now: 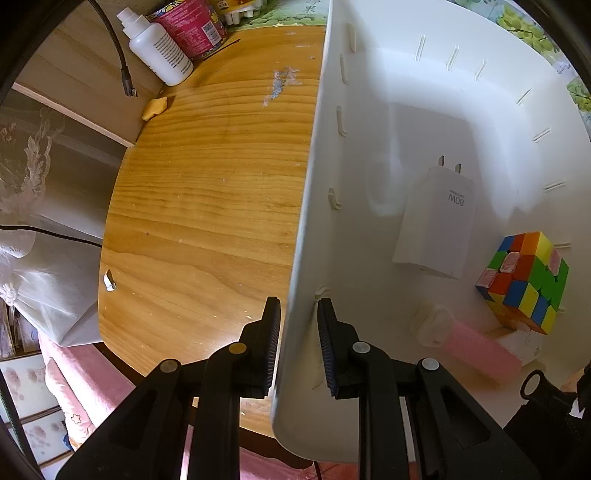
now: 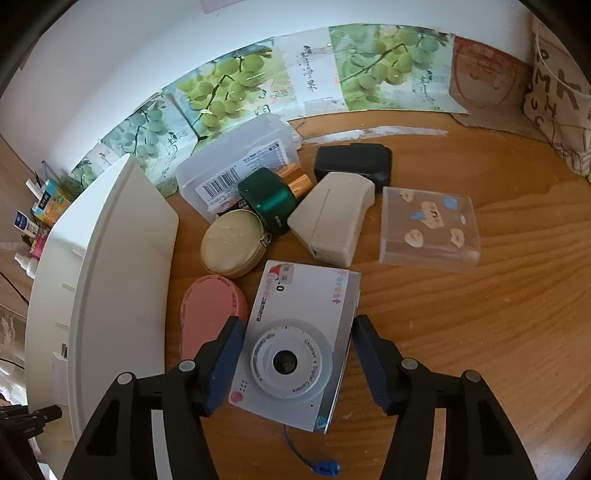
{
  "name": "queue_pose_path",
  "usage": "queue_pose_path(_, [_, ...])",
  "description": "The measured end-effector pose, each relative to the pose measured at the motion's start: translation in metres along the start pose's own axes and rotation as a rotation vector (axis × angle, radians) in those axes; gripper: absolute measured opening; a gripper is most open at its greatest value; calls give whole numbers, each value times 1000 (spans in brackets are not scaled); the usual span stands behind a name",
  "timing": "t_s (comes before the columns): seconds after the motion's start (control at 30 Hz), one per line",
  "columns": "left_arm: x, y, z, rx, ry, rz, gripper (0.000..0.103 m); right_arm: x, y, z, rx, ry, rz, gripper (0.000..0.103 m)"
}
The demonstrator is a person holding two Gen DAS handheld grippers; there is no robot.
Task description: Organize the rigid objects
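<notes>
My left tongs [image 1: 297, 343] point straight down and are clamped narrow on the side wall of the one white bin [image 1: 306, 206], one pad outside it and one inside. Inside the bin, to the right of those tongs, I count three loose things: one white charger [image 1: 436, 225] lying flat with its two prongs pointing away from me, one colourful puzzle cube [image 1: 528, 280] further right, and one pink tube with a clear cap [image 1: 476, 347] nearest my inner finger. To the left of the tongs is the bare wooden table [image 1: 207, 206], with one white bottle [image 1: 159, 48] and one pink-labelled can [image 1: 192, 26] at its far edge.

My right tongs [image 2: 295, 362] are half open and straddle one white children's camera [image 2: 295, 343], lens up. No earlier view lets me speak of movement; the left pad looks right at the camera's edge, the right pad stands just off the other edge, so I cannot call it gripped. Just left of my left finger lies one pink lid-like piece [image 2: 210, 314]. Ahead of the tongs sits a cluster: one round beige case [image 2: 232, 243], one green cylinder [image 2: 269, 199], one cream block [image 2: 332, 218], one black box [image 2: 354, 158], one clear box with a barcode label [image 2: 236, 162], and to the right one clear patterned box [image 2: 428, 229]. The bin stands far left.
</notes>
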State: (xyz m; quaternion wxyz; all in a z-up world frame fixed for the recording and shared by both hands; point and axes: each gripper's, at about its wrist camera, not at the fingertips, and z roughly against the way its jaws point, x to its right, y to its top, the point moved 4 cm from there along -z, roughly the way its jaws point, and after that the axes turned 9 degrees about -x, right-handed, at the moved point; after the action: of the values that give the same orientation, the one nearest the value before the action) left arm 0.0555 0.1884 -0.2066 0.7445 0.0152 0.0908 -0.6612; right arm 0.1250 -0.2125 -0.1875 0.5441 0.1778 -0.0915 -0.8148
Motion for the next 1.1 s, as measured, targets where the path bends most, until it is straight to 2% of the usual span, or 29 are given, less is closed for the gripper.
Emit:
queue_pose_path(0.33, [-1, -2, -1, 11, 3, -12, 24, -3, -13, 14, 46, 42, 29, 61])
queue_pose_path(0.53, [1, -5, 0, 20, 2, -14, 24, 0, -23, 28, 80, 106, 24, 60])
queue_pose_path(0.9, [2, -8, 6, 43, 6, -31, 24, -5, -29, 74, 227, 215, 57, 60])
queue_pose_path(0.93, [2, -8, 7, 45, 7, -32, 24, -6, -29, 80, 248, 221, 61, 55])
queue_pose_path(0.97, [3, -8, 8, 50, 6, -35, 24, -5, -28, 87, 273, 223, 60, 34])
queue_pose_path(1.0, [3, -8, 8, 52, 7, -36, 24, -5, -27, 92, 282, 258, 56, 3])
queue_pose_path(1.03, [4, -8, 9, 54, 8, -39, 24, -4, -26, 98, 293, 281, 42, 6])
queue_pose_path(1.1, [5, -8, 10, 59, 9, -44, 24, -7, -24, 104, 306, 257, 69, 6])
